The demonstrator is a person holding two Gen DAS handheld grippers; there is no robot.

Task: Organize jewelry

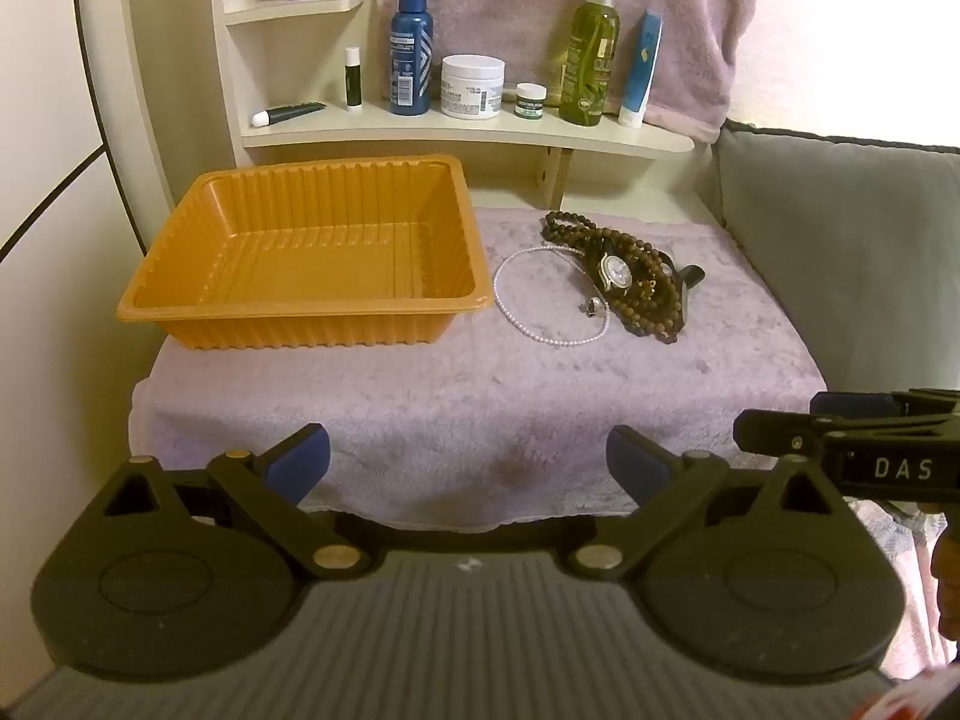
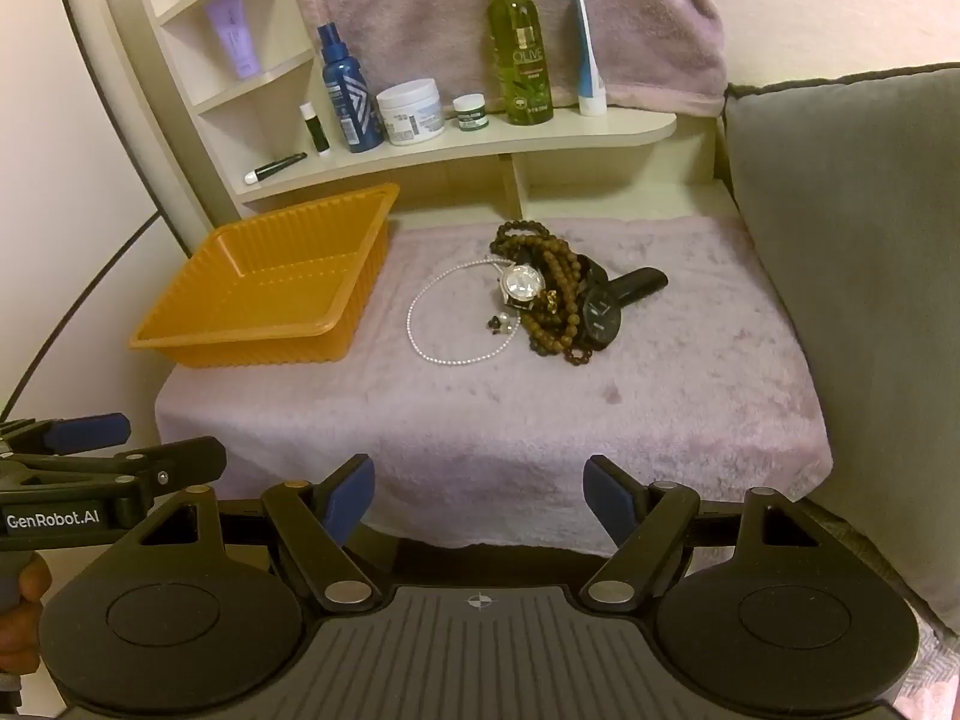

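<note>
An empty orange ribbed tray [image 1: 300, 307] sits on the left of a lilac towel [image 1: 456, 396]. To its right lies a heap of jewelry: a brown bead necklace [image 1: 645, 294], a pearl necklace [image 1: 497, 291], a silver watch [image 1: 615, 273] and small earrings [image 1: 594, 307]. The right wrist view shows the tray [image 2: 240, 341], beads [image 2: 552, 264], pearls [image 2: 456, 361], silver watch [image 2: 523, 285], a black watch [image 2: 600, 312] and earrings [image 2: 501, 321]. My left gripper [image 1: 468, 462] and right gripper [image 2: 480, 492] hover open over the towel's near edge, both with nothing between their fingers.
A cream shelf [image 1: 468, 132] behind holds a blue spray bottle [image 1: 411, 54], a white jar [image 1: 472, 86], a green olive bottle [image 1: 588, 60] and tubes. A grey cushion [image 2: 852, 252] borders the towel on the right. A hand grips each tool's handle.
</note>
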